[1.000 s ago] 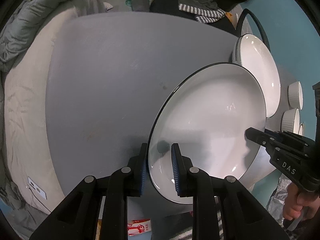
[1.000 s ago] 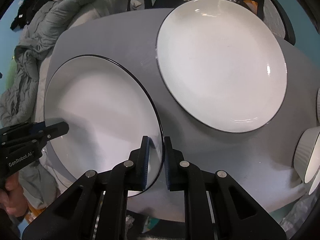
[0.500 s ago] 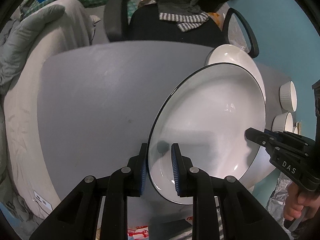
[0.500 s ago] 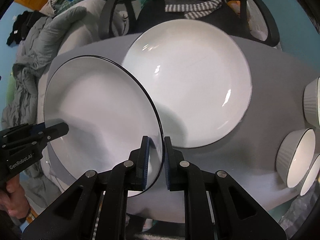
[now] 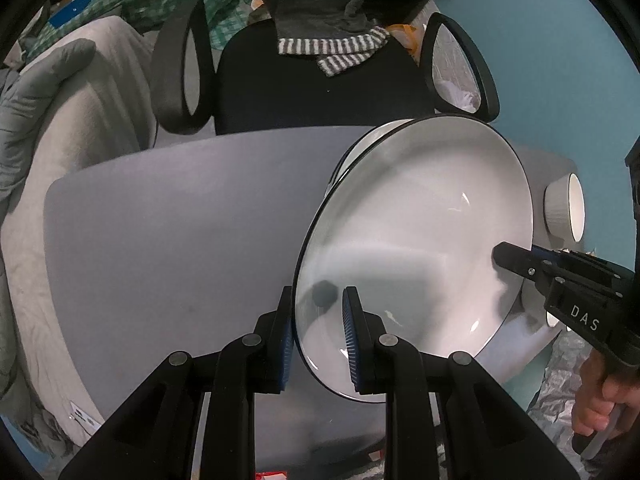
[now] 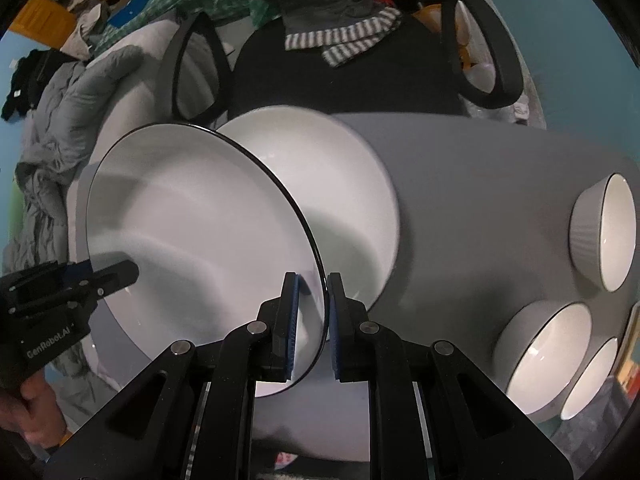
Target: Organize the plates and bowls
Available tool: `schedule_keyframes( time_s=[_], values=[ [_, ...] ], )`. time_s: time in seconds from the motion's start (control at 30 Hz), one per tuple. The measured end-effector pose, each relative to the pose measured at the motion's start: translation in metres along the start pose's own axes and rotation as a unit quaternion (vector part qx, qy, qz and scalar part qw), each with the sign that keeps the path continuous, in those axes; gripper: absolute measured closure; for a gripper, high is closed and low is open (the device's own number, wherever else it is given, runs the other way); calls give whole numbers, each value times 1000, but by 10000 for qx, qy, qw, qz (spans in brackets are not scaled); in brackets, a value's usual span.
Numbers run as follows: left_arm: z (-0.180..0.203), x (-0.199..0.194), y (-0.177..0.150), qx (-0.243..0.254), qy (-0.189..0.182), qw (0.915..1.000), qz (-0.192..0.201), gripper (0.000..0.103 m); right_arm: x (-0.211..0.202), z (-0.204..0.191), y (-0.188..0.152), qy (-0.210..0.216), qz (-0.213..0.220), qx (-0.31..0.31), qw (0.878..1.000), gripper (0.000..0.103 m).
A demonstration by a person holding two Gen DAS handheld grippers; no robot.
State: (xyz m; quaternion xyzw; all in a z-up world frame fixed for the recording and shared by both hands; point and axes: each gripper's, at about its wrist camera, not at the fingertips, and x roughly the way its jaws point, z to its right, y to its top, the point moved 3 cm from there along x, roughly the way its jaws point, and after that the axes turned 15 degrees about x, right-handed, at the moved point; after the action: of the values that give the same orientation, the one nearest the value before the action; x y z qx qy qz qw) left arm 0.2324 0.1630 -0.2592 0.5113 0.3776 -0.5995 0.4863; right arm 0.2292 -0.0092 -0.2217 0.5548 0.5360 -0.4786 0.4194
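A white plate with a thin black rim (image 5: 416, 240) hangs tilted above the grey table (image 5: 168, 232). My left gripper (image 5: 318, 308) is shut on its near edge. My right gripper (image 6: 312, 296) is shut on the opposite edge of this held plate (image 6: 192, 240). Each view shows the other gripper pinching the rim: the right gripper (image 5: 508, 256) and the left gripper (image 6: 124, 272). A second white plate (image 6: 344, 184) lies flat on the table. The held plate partly covers it, leaving only an arc of the second plate (image 5: 360, 148) visible in the left wrist view.
Three white ribbed bowls (image 6: 604, 232) (image 6: 548, 352) (image 6: 592, 380) stand at the table's right end, one bowl (image 5: 564, 208) visible past the held plate. A black office chair (image 5: 320, 80) with draped clothing stands behind the table. Grey bedding (image 5: 48, 100) lies to the left.
Both grippers have carried the held plate across the table toward the second plate. It now overlaps that plate, and the chair has come into fuller view.
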Motion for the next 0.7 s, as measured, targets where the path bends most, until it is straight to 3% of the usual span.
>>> schedule_keyframes(
  time_s=[0.7],
  values=[
    [11,28,30,-9,189,9989,-418,81,29,28,37,-62,-431,127,9990,89]
  ],
)
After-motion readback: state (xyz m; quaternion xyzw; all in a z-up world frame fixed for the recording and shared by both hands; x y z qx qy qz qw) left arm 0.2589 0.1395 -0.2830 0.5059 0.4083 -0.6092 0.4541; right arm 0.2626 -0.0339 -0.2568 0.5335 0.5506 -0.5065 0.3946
